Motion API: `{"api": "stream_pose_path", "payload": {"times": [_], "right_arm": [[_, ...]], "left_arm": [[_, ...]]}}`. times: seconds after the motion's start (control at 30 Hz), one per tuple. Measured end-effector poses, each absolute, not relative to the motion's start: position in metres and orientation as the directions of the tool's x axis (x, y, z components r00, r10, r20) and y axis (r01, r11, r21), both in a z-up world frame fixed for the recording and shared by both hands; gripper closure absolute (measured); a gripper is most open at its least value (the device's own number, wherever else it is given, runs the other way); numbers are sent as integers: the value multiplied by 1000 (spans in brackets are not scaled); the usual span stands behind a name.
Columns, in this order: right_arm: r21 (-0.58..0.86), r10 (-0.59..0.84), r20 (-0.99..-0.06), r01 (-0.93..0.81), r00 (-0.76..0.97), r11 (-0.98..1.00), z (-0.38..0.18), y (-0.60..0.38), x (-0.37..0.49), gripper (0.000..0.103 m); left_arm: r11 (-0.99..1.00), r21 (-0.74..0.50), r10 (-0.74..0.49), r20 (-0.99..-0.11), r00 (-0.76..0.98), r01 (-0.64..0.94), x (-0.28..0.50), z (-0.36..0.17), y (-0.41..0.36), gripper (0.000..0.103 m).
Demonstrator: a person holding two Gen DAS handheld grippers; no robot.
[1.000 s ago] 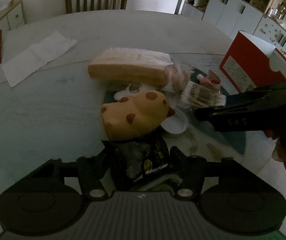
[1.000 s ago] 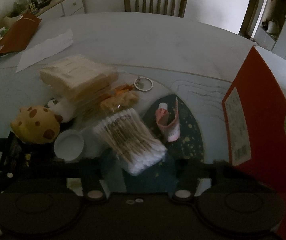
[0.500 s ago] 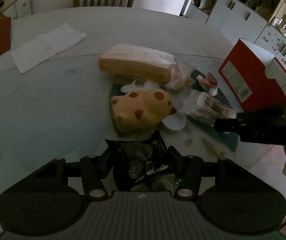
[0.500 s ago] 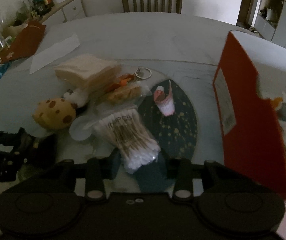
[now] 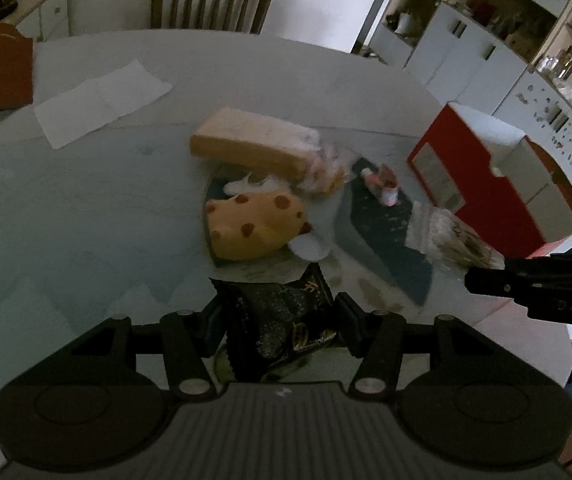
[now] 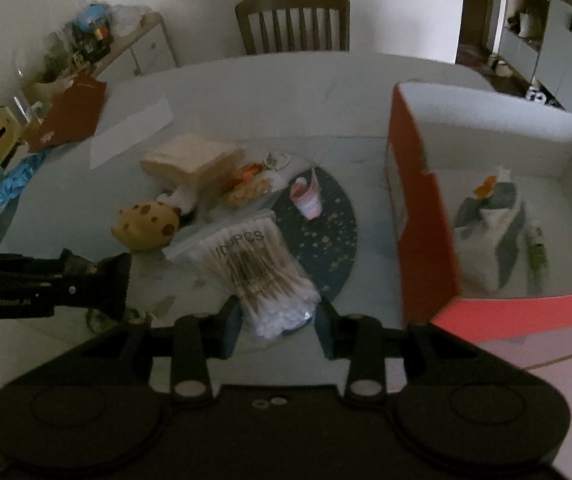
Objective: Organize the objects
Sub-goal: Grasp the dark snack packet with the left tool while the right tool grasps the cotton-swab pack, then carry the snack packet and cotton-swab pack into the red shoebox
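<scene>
A crinkled black foil snack packet [image 5: 282,316] is pinched between the fingers of the left claw [image 5: 278,318] and held above the pale round surface [image 5: 86,208]. Just ahead of that claw a yellow plush toy with brown spots [image 5: 252,226] is seen lying, and beyond it a wrapped tan block of sliced bread [image 5: 252,146]. To the right, a clear bag of cotton swabs [image 6: 260,276] is gripped at its near end by the right claw [image 6: 278,326], the rest of the bag lying forward over a dark speckled oval mat [image 6: 325,236]. Farther right of that claw a red open cardboard box with a white inside [image 6: 425,216] is set, with a few small items inside.
</scene>
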State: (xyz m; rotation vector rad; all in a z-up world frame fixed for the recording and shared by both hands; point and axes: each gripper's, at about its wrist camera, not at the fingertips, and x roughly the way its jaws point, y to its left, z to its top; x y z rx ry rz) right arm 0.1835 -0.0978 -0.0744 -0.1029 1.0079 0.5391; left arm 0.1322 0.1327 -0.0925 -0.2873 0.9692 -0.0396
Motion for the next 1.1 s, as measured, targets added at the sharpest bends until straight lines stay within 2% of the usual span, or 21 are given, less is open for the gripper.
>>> {"api": "stream_pose_path", "payload": {"times": [0.13, 0.27, 0.43, 0.5, 0.53, 0.57, 0.6, 1.1], "right_arm": [[167, 396, -806, -473, 440, 865, -57, -112, 178, 66], [171, 398, -798, -463, 452, 869, -49, -127, 176, 66], [178, 397, -798, -452, 453, 874, -49, -143, 175, 66], [172, 391, -797, -447, 460, 878, -49, -149, 173, 66], [174, 391, -798, -446, 459, 878, -50, -154, 172, 66], [175, 390, -799, -443, 458, 879, -50, -157, 172, 66], [174, 388, -799, -442, 459, 880, -51, -159, 172, 66], [179, 391, -798, -440, 459, 880, -51, -184, 172, 65]], "left_arm": [[958, -278, -184, -791, 584, -75, 130, -77, 123, 62], [964, -265, -199, -774, 602, -23, 132, -68, 107, 63], [968, -248, -186, -795, 578, -31, 136, -79, 95, 63], [971, -237, -185, -794, 579, -15, 132, -80, 94, 60], [970, -242, -192, -795, 575, -11, 130, -81, 94, 53], [970, -242, -189, -800, 569, -18, 129, -83, 95, 42], [971, -239, -184, -804, 565, -24, 128, -85, 96, 38], [992, -76, -15, -849, 528, -95, 136, -120, 82, 37]]}}
